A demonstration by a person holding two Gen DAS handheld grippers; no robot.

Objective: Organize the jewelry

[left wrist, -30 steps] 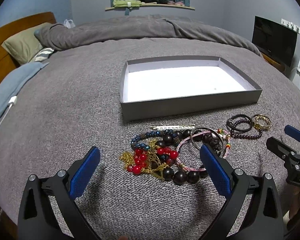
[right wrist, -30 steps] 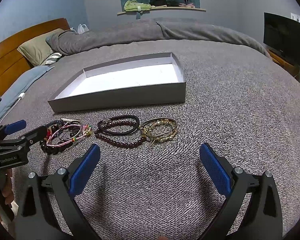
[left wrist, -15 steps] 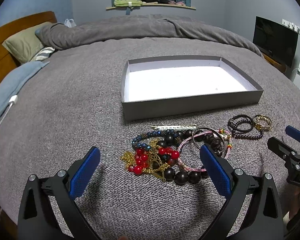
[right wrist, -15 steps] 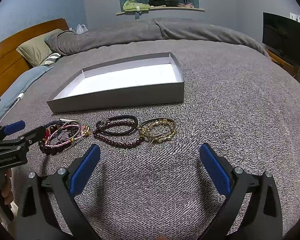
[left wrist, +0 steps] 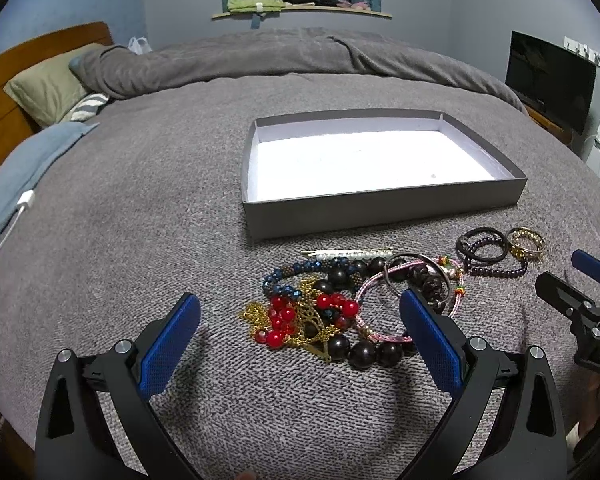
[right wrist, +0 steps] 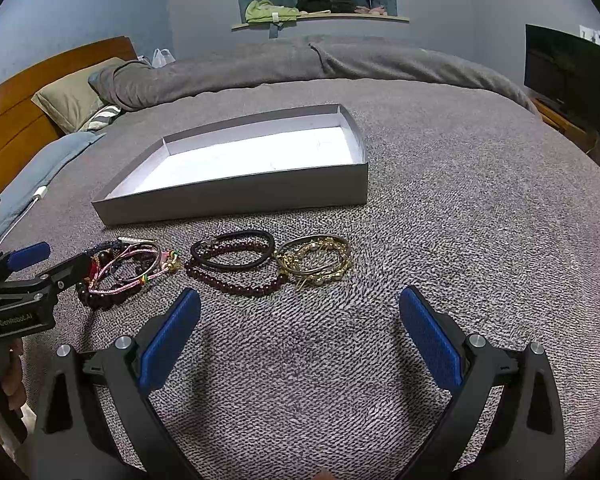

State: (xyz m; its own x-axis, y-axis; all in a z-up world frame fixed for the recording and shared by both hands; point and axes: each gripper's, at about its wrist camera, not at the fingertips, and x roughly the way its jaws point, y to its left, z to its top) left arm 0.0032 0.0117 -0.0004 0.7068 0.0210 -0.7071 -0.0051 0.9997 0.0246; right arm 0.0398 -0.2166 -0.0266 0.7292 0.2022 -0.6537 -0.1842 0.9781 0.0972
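Nearest, the left gripper [left wrist: 300, 320] and right gripper [right wrist: 300, 320] both hang spread wide over the grey bedspread [right wrist: 460, 220], holding nothing. Just ahead of the left lies the tangled heap of beads and chain [left wrist: 324, 312]; ahead of the right, the dark bead bracelets [right wrist: 232, 266] and gold bangles [right wrist: 316, 260] (touching one another). Beyond them the shallow grey box [left wrist: 380, 206] holds nothing, so by my judgement sorting has not begun: every piece remains to be moved.

Jewelry on the bed, before the box

The box [left wrist: 380, 204] lies on the bed [left wrist: 140, 220]. Before it lies the tangled pile [left wrist: 340, 304]; right of this the bracelets [right wrist: 232, 264], then the bangles [right wrist: 316, 260].
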